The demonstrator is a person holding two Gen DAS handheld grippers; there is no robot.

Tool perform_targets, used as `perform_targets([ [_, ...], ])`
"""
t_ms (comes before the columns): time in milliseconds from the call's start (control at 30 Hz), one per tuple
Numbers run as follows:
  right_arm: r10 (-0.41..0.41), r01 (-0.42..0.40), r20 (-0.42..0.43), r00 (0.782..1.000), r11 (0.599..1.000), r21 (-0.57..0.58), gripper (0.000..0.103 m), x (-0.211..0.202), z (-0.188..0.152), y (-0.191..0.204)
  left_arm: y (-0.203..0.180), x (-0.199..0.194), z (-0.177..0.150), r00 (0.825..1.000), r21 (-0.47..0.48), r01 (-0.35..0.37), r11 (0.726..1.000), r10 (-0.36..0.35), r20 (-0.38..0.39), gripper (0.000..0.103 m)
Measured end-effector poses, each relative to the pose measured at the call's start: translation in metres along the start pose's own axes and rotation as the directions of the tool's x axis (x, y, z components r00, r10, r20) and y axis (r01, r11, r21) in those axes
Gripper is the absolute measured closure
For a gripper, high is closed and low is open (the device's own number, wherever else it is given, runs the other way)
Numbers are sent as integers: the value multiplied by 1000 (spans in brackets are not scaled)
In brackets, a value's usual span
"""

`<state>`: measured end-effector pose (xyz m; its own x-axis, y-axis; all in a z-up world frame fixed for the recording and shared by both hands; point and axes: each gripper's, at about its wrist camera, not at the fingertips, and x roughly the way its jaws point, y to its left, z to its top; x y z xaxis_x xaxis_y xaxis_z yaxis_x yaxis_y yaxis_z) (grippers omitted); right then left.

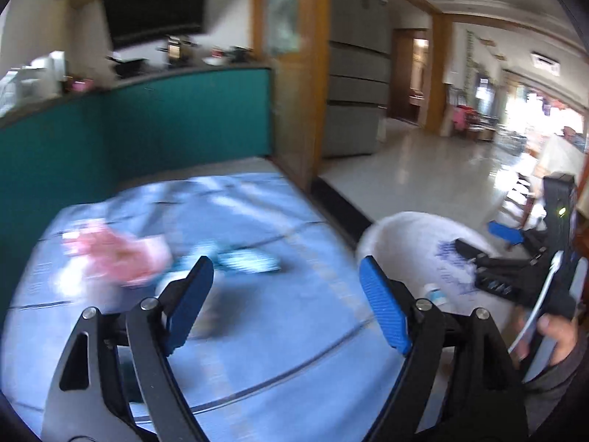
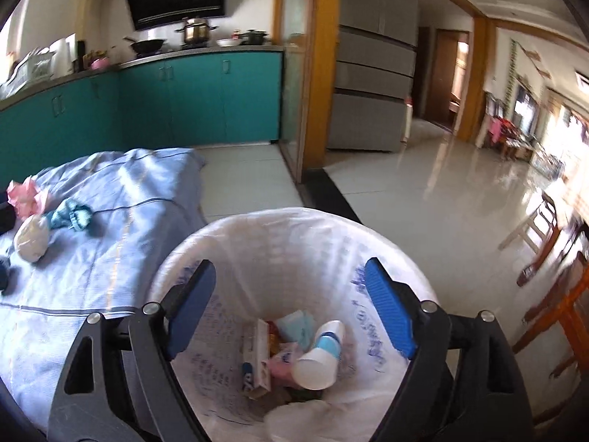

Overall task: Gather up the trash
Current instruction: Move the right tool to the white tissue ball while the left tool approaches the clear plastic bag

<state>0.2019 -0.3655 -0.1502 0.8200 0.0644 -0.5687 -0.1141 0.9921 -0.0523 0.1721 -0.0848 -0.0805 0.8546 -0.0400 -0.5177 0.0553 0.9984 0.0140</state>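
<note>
Left of frame, on the blue sheet [image 2: 110, 221]: pink wrapper [image 2: 27, 193], teal scrap [image 2: 71, 215], white wad [image 2: 32, 237]. My left gripper [image 1: 285, 305] hangs over that sheet, jaws wide, empty. Centre: bin [image 2: 257, 235]; the white bottle [image 2: 320, 353] lies inside, long axis slanting, cap toward lower left. My right gripper [image 2: 291, 305] gapes over it, empty.
</note>
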Motion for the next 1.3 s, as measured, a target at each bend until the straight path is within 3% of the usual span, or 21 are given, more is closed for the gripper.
perform_targets([
  [133, 81, -76, 54, 995, 993, -88, 19, -9, 11, 39, 53, -25, -15, 991, -40, -133, 990, 134, 2, 20],
  [267, 226, -203, 102, 969, 959, -200, 12, -21, 23, 94, 102, -49, -31, 976, -94, -216, 972, 214, -30, 18],
  [400, 432, -415, 1, 902, 867, -277, 12, -8, 50, 156, 136, -64, -44, 958, -128, -285, 950, 279, -60, 17],
  [533, 496, -494, -89, 864, 798, -344, 12, 16, 68, 212, 161, -84, -55, 942, -174, -335, 926, 325, -83, 17],
  [633, 553, -584, -192, 811, 748, -315, 12, 38, 65, 241, 169, -89, -57, 932, -173, -361, 916, 351, -88, 17],
  [667, 555, -595, -214, 804, 738, -319, 12, 43, 61, 249, 172, -88, -57, 929, -171, -369, 913, 359, -88, 17],
  [800, 515, -573, -252, 819, 730, -373, 12, 49, 52, 270, 176, -92, -59, 925, -176, -378, 909, 368, -91, 17],
  [1033, 519, -598, -296, 802, 697, -396, 13, 52, 41, 288, 178, -88, -62, 929, -177, -370, 912, 357, -101, 17],
  [1200, 546, -633, -320, 774, 656, -411, 40, 43, 31, 293, 177, -85, -64, 932, -181, -362, 915, 348, -106, 17],
  [1300, 552, -634, -314, 773, 637, -439, 51, 32, 26, 295, 175, -85, -65, 933, -179, -358, 916, 344, -106, 17],
])
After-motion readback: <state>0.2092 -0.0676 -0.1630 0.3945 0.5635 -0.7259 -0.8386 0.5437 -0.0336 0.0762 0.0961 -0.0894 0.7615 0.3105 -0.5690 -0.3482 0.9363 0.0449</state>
